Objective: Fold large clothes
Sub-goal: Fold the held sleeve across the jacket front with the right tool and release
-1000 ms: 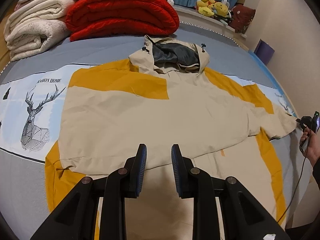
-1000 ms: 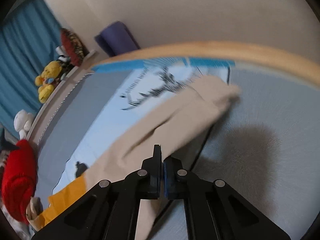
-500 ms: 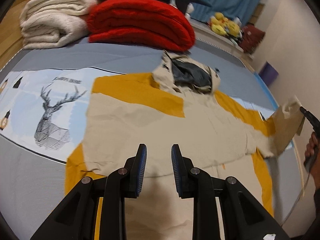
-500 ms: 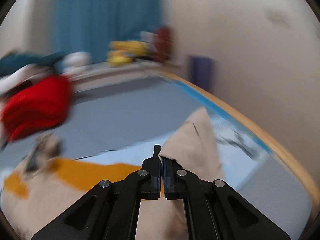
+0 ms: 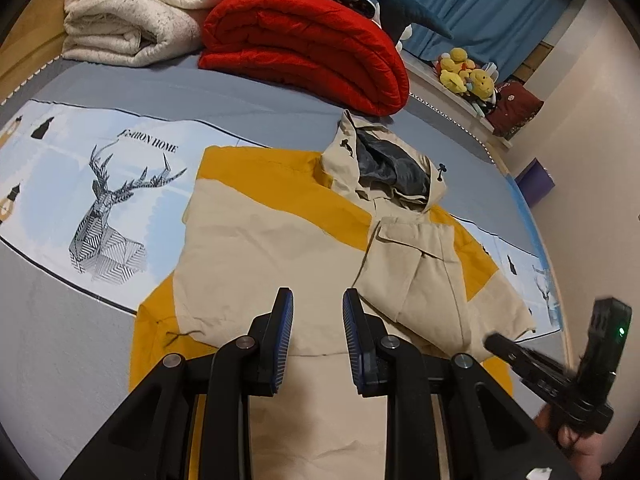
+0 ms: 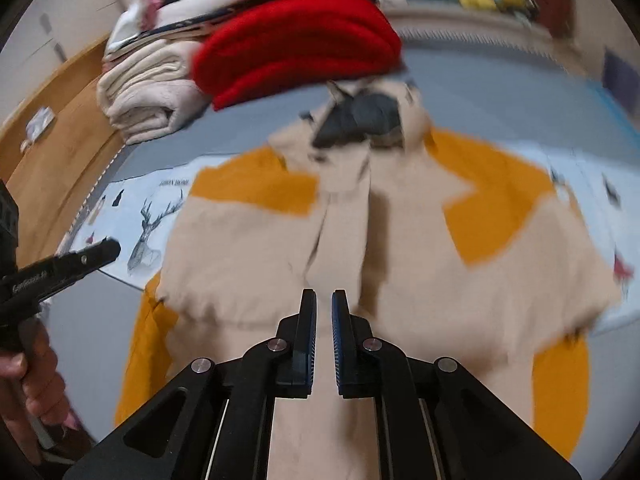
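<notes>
Jacket (image 5: 280, 240) lies flat (sleeves folded in) ahead of both empty, parted tools.

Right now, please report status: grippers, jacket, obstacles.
Left gripper open, empty. Right gripper slightly open, empty. Hooded jacket flat on bed, right sleeve folded across chest. Red quilt beyond hood, not blocking.

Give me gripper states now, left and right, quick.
Left gripper: open, holding nothing, above the jacket.
Right gripper: narrowly open, holding nothing; sleeve lies folded across the jacket.
</notes>
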{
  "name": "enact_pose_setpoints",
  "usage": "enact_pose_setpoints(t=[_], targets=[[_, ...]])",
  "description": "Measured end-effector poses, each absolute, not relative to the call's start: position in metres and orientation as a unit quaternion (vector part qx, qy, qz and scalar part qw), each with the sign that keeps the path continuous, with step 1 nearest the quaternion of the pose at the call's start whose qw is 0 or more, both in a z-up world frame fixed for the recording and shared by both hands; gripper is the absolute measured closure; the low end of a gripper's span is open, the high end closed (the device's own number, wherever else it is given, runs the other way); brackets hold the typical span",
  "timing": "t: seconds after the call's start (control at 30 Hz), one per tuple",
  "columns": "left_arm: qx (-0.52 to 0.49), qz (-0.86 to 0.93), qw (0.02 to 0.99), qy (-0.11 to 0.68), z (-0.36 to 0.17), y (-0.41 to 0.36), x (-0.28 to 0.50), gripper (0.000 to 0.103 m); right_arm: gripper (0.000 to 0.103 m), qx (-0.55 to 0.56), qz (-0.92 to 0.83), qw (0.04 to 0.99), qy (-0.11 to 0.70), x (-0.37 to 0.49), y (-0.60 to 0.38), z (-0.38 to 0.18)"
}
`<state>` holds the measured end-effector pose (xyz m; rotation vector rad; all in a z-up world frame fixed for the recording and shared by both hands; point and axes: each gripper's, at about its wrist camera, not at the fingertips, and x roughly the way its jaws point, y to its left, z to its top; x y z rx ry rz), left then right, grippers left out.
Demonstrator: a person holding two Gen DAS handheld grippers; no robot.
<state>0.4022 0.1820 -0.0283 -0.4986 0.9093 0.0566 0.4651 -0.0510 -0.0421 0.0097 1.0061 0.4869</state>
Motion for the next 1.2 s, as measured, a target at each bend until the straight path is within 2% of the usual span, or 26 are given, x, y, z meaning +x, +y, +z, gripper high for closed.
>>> enact_pose_setpoints(t=[0.17,0.37,0.63,0.9,1.2], targets=[[-0.225,0.024,0.868,0.442,-0.034,0.171,0.404,0.080,0.093,0.075,0.182,0.867,0.459,0.444,-0.121,-0.018],[-0.206,0.025,0.867,0.453,-0.045,0.154,0.411,0.080,0.085,0.139,0.135,0.882,0.429,0.434,-0.167,-0.013],[-0.165,0.007,0.867,0.471,-0.059,0.128,0.422,0.080,0.082,0.120,0.189,0.836,0.501,0.473,-0.137,-0.071],[-0.188,0.016,0.858,0.478,-0.064,0.147,0.422,0.080,0.077,0.120,0.209,0.825,0.511,0.495,-0.116,-0.090],[-0.192,0.016,0.857,0.477,-0.061,0.158,0.417,0.080,0.077,0.131,0.200,0.825,0.512,0.510,-0.083,-0.104]])
